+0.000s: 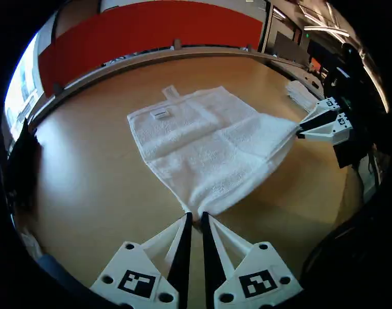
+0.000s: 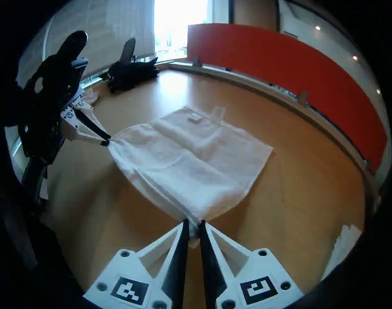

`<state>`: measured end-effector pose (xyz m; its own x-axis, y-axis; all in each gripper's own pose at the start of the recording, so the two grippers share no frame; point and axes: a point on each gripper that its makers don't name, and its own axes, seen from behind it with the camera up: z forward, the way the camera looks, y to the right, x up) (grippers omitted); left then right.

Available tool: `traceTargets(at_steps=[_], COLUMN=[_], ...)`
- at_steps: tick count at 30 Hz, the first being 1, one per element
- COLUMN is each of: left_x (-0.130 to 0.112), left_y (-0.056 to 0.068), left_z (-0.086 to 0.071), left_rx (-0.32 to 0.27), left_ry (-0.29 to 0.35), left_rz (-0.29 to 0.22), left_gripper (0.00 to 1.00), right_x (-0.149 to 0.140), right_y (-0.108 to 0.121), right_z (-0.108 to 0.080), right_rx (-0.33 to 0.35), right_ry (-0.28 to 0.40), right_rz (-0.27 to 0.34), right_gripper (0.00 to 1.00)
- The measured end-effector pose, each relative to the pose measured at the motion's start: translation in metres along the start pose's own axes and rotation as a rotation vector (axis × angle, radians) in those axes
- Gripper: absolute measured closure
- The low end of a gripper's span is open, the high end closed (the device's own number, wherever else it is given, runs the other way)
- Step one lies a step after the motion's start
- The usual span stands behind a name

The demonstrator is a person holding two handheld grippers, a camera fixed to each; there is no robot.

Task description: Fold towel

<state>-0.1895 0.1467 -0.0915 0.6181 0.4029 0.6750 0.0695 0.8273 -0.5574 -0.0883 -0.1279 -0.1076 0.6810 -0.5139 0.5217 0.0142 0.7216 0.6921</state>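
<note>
The white towel (image 1: 206, 144) lies spread on the wooden tabletop (image 1: 93, 170), with two neighbouring corners drawn out to points by the two tools. In the left gripper view the left tongs (image 1: 196, 219) sit at the near edge of the cloth, the fingers all but closed with only a thin slit between them, and the nearest towel corner is nipped in that slit. Off to the right in the same view, the right tongs (image 1: 301, 130) pinch the next corner, the tips pressed together on the cloth. The edge between the two corners runs stretched and casts a shadow on the wood; the far part of the towel rests flat.

A small white tag (image 1: 161, 113) lies on the towel near its far edge, beside a hanging loop (image 1: 170, 91); any writing on it is too small to read. The fingers carry black-and-white square markers.

In the right gripper view the left tongs come in from the left, angled down toward their corner.
</note>
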Motion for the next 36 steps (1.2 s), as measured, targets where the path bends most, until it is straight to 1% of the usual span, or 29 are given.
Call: traceTargets(at_steps=[11, 17, 20, 29, 36], left_x=[0.022, 0.035, 0.040, 0.052, 0.057], left_y=[0.000, 0.000, 0.002, 0.003, 0.008], left_z=[-0.032, -0.049, -0.056, -0.075, -0.087], left_rx=[0.007, 0.012, 0.003, -0.004, -0.020], left_ry=[0.027, 0.047, 0.051, 0.069, 0.078], left_rz=[-0.039, -0.064, -0.074, -0.100, -0.116], left_gripper=[0.86, 0.86, 0.86, 0.86, 0.86], right_x=[0.025, 0.040, 0.046, 0.055, 0.058], right_y=[-0.002, -0.003, -0.003, -0.006, -0.008], right_z=[-0.026, -0.040, -0.046, -0.061, -0.071], right_rx=[-0.015, -0.017, -0.020, -0.016, -0.014], right_ry=[0.036, 0.056, 0.060, 0.068, 0.073], right_rz=[-0.032, -0.039, -0.043, -0.048, -0.047], right_gripper=[0.85, 0.85, 0.85, 0.85, 0.85])
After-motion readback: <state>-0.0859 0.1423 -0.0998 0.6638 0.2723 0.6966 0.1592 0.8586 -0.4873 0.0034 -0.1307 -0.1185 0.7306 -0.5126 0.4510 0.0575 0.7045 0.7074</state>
